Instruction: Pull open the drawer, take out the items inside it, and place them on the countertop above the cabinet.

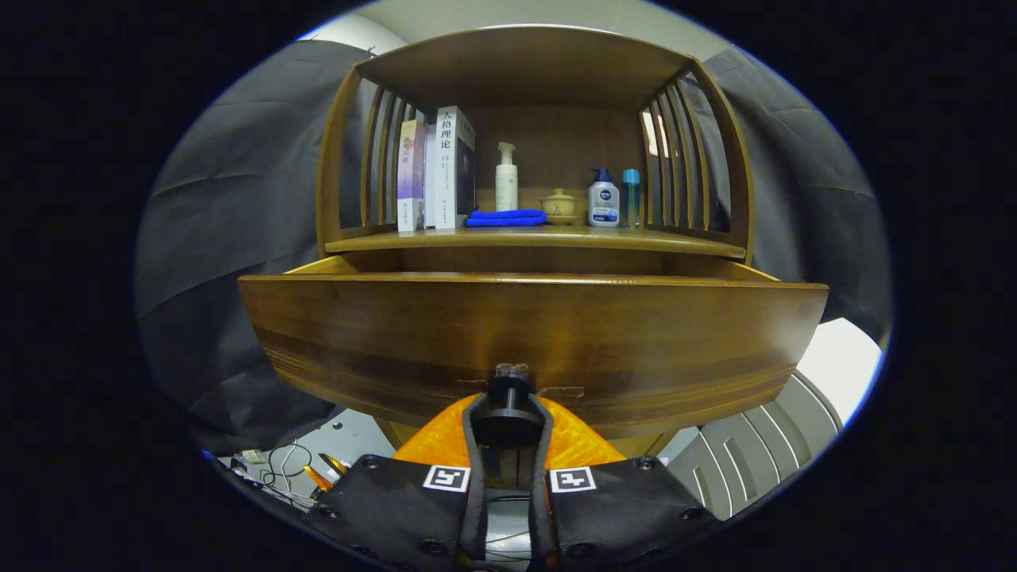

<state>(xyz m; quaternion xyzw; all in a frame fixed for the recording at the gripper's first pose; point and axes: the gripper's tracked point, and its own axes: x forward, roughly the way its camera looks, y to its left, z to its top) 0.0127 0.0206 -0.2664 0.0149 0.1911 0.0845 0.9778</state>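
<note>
Our gripper [508,409] is clenched on the black knob [508,395] of the wooden drawer [532,334], already partly out. We should pull straight back, level, without twisting.

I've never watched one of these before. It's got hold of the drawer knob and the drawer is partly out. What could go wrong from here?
Two things might. The gripper is closed on a small black knob, so its fingers could slip off as the pulling goes on. The drawer already sticks out well past the countertop; pulled much further, it might tip or come out. The camera sits below the drawer's rim, so what lies inside cannot be seen.
</note>
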